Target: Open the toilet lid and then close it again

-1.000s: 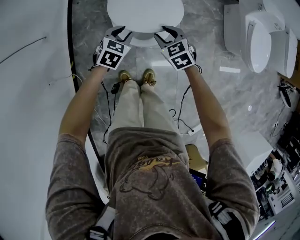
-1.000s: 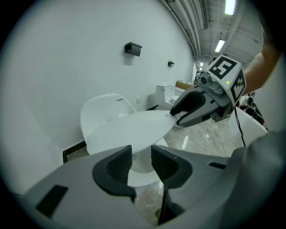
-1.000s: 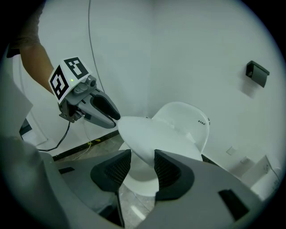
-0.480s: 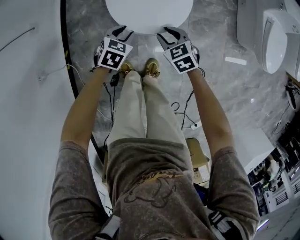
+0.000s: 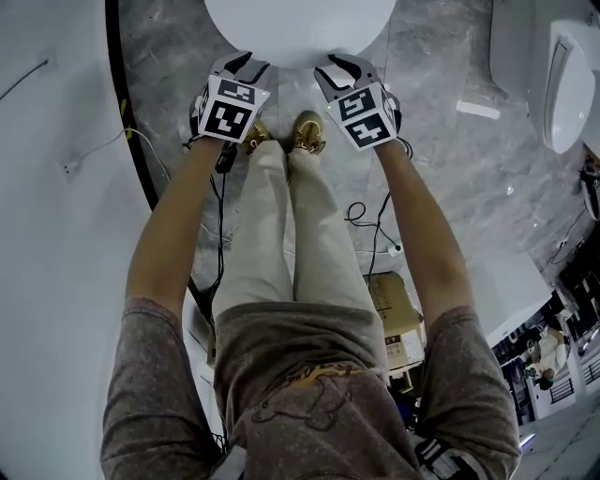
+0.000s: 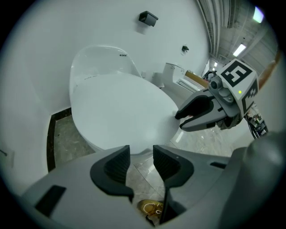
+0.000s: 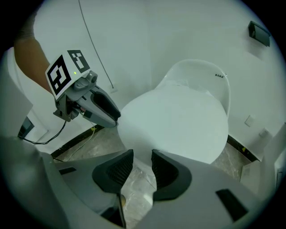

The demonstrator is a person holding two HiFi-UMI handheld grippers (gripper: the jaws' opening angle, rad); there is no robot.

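Observation:
The white toilet lid (image 5: pixel 300 28) lies flat over the bowl at the top of the head view. My left gripper (image 5: pixel 242 64) and right gripper (image 5: pixel 339 64) point steeply down, their tips at the lid's front rim, one on each side. In the left gripper view the lid (image 6: pixel 120 112) fills the middle. The left gripper's (image 6: pixel 141 154) jaws are opening, and only floor and a shoe show between them. In the right gripper view the right gripper's (image 7: pixel 142 159) jaws are closing just short of the lid (image 7: pixel 178 120), with nothing pinched between them.
The person's shoes (image 5: pixel 309 131) stand just in front of the bowl on the grey marble floor. Cables (image 5: pixel 366 220) trail beside the legs. A cardboard box (image 5: pixel 394 309) lies behind. More white toilets (image 5: pixel 562 84) stand at the right. A white wall with a black base strip (image 5: pixel 117 94) runs along the left.
Both grippers have sunk together with the lid's front edge. The seat rim that showed under the lid a second ago is now covered.

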